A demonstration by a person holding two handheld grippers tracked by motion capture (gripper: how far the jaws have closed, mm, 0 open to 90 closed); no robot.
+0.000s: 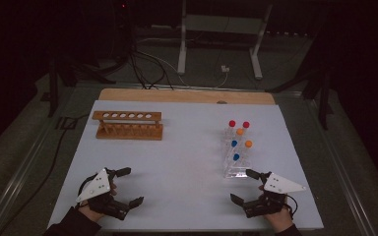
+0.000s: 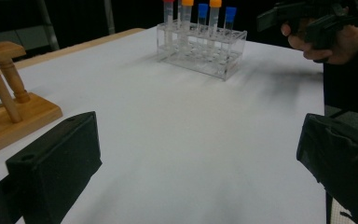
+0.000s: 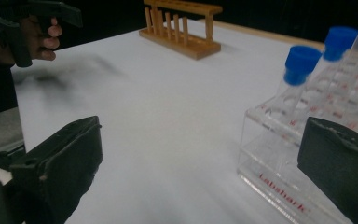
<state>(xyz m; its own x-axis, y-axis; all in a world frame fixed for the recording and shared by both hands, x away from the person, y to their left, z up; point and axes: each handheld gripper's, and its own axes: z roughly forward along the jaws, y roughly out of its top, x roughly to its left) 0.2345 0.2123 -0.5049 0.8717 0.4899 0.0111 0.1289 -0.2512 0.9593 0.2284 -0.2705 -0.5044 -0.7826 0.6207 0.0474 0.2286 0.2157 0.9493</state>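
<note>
The capped tubes stand upright in a clear acrylic rack at the table's right, just ahead of the right gripper, whose jaws stand wide and empty. The left gripper is likewise spread, well apart from them. Judged light, slick and brittle; best pinched just below the cap (blue, orange, red). The wooden rack stands far left, unfilled.

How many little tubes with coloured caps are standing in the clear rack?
6, all upright in the clear rack: two red-capped at the far end, two orange-capped in the middle, two blue-capped nearest the right gripper.
</note>
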